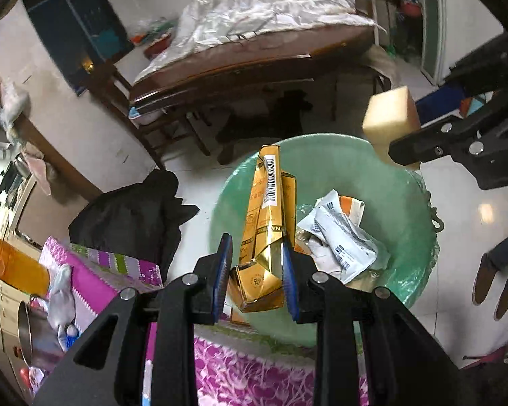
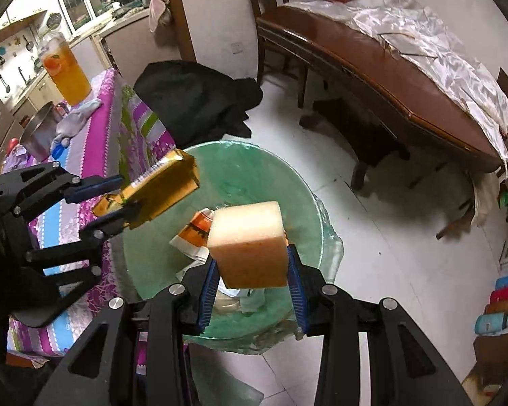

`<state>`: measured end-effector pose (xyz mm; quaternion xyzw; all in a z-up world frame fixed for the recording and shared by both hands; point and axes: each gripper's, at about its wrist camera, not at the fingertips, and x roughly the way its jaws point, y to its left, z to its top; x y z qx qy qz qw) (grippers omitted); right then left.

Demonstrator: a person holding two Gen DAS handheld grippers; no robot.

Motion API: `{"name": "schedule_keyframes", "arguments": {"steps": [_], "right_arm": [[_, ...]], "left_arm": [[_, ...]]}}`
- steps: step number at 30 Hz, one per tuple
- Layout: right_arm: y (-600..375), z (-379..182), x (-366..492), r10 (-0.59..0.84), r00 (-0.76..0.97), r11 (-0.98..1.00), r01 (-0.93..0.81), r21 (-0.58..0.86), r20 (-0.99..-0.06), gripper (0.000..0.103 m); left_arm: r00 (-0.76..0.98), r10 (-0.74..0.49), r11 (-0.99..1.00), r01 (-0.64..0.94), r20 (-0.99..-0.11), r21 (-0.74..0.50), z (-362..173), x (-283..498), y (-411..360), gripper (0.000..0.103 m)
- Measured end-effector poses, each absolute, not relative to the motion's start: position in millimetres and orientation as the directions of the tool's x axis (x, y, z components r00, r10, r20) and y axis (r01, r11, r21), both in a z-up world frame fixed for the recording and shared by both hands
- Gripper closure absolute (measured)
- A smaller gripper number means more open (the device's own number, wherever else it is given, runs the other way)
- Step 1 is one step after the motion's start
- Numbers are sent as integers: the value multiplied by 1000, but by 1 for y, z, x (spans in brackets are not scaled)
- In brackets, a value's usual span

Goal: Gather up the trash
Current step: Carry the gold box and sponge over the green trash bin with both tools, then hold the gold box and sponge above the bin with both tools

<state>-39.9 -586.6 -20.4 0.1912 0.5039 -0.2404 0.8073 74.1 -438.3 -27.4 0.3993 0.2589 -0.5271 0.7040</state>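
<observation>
Green-lined bin (image 1: 338, 169) below, both grippers angled down

My left gripper (image 1: 255, 272) covers the lower end of the gold packet (image 1: 266, 223), whose small print is too fine to read. The sponge block (image 2: 250, 243) in my right gripper (image 2: 252, 279) hides much of the trash in the green-lined bin (image 2: 298, 182); only part of an orange-and-white wrapper (image 2: 194, 230) peeks out. In the left view that sponge is blurred and its lower corner sits behind a black finger. A shoe (image 1: 484, 279) is cut off near the right edge, its wearer unseen
</observation>
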Motion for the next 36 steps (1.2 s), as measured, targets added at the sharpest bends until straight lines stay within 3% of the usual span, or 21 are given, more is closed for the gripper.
{"name": "schedule_keyframes", "arguments": {"steps": [36], "right_arm": [[-602, -46, -11, -162, 228, 849, 528, -18, -960, 64]], "left_arm": [[260, -471, 79, 964, -843, 253, -55, 78, -459, 77]]}}
